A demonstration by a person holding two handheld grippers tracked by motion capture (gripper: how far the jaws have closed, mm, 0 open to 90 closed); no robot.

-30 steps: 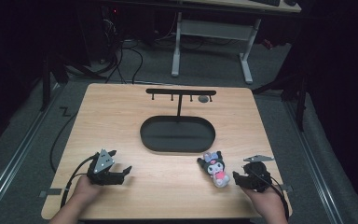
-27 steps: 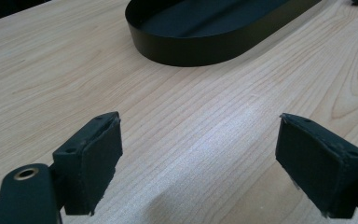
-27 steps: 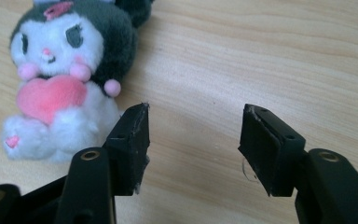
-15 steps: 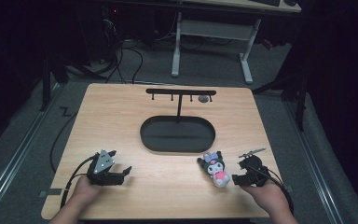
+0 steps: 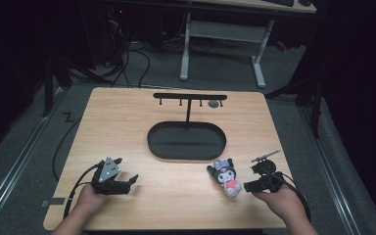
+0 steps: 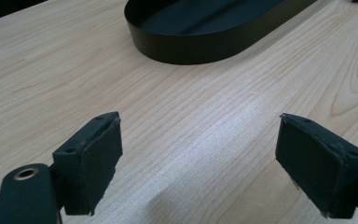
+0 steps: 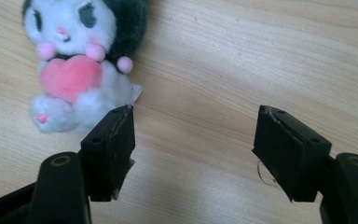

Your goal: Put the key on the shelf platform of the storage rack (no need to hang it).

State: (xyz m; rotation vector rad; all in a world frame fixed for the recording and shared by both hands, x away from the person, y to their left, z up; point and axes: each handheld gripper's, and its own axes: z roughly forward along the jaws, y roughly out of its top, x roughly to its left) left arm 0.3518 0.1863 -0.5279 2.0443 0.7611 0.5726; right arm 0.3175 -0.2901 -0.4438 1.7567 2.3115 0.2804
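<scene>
The desk (image 5: 127, 132), a pale wood top, takes up the middle of the high view, with dark floor all round it. At its centre sits a black oval tray (image 5: 186, 141); behind that, toward the top of the frame, a black rack (image 5: 189, 97) stands on a thin post with small pegs under its bar.

The plush toy (image 5: 224, 177), black-eared and white-faced with a pink heart on its chest, lies flat on the desk at lower right of the high view, just below the tray's right end. In the right gripper view it sits at upper left (image 7: 81, 60), on its back, face up.

The right hand-held gripper (image 5: 247, 186) rests just beside the toy at lower right. Its jaws have just been opening and now stand wide apart, with bare wood between them; the toy lies outside them, just beyond the left jaw's tip.

The left hand-held gripper (image 5: 129, 180), at lower left, also has its jaws wide apart over bare wood, well away from the toy.

The risk, as I judge it: the toy is off to one side of the right jaws, so closing from here would catch nothing, or only a foot or the label. A soft, flat-lying toy could also slide away if nudged sideways.
</scene>
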